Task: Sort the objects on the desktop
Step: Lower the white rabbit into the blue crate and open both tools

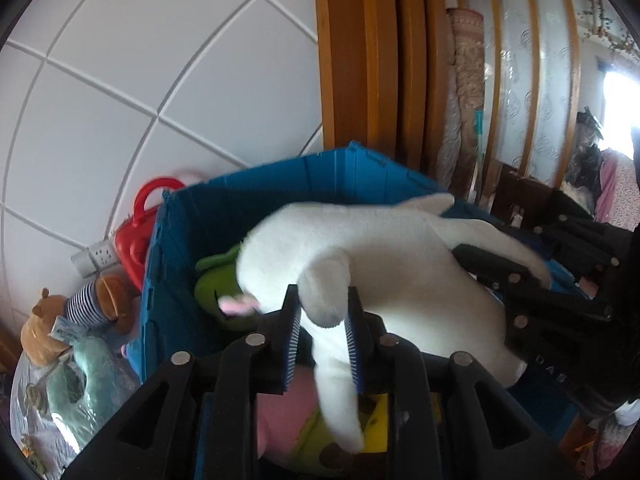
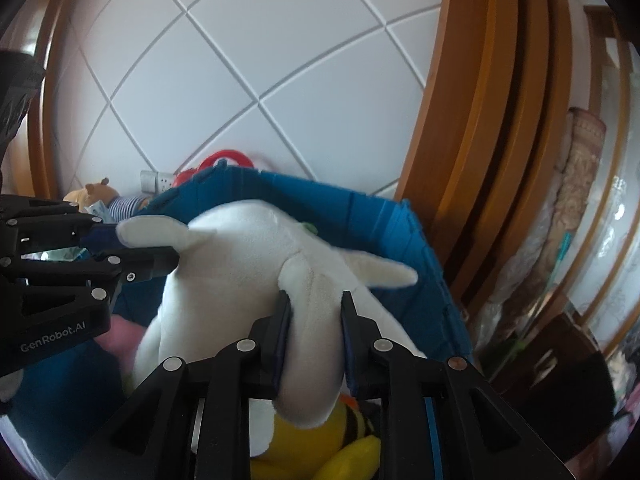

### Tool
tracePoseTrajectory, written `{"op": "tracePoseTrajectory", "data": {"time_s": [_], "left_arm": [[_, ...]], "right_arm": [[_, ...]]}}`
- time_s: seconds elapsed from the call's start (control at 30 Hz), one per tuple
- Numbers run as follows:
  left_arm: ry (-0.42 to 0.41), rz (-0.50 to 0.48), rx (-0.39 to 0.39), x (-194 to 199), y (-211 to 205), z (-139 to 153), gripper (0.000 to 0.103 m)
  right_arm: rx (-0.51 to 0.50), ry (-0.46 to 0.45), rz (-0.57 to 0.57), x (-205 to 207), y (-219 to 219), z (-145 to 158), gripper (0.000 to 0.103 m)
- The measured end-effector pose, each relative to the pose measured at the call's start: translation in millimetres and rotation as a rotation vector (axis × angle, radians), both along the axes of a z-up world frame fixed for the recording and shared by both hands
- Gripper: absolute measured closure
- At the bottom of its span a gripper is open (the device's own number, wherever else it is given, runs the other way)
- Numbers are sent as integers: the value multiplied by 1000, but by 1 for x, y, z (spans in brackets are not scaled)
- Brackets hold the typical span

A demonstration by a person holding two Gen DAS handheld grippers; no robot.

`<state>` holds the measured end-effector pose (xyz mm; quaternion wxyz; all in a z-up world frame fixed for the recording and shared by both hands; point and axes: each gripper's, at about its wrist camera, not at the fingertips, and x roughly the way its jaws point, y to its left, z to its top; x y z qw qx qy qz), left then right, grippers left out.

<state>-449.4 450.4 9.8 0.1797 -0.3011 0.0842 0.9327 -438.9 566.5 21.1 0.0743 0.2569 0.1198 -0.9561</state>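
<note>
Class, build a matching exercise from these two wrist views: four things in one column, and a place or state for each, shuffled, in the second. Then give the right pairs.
Things
1. large white plush animal toy
2. blue plastic folding crate
3. red plastic toy case with a handle
4. yellow and black striped plush bee

Places or states
A. outside the crate, by the tiled wall
B. held by both tongs, left tongs and right tongs
C. under the white toy, inside the crate
D. holds several plush toys

Pairs: 1-B, 2-D, 3-A, 4-C
</note>
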Motion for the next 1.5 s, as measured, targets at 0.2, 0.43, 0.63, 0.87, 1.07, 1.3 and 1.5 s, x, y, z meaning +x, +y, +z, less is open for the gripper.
{"op": "tracePoseTrajectory", "data": {"time_s": [0.2, 0.43, 0.63, 0.87, 1.07, 1.3, 1.5], "left_arm": [[34, 11, 3, 7, -6, 5, 28], [31, 35, 8, 24, -23, 5, 28], [36, 55, 8, 52, -38, 2, 28], [46, 114, 17, 89, -62, -6, 28], [30, 173, 32, 113, -85, -18, 28], [0, 265, 53, 131, -118, -31, 28], [-22, 329, 77, 147, -153, -41, 28]], "right_arm": [[-21, 11, -7, 4, 6, 7, 58], [-15, 25, -55, 20, 6, 4, 11], [-38, 73, -38, 54, 2, 5, 1], [-26, 89, -26, 80, -7, 2, 1], [-45, 81, 18, 94, -19, -5, 1], [-65, 82, 93, 102, -47, -11, 1], [-72, 69, 151, 106, -80, -15, 1]]}}
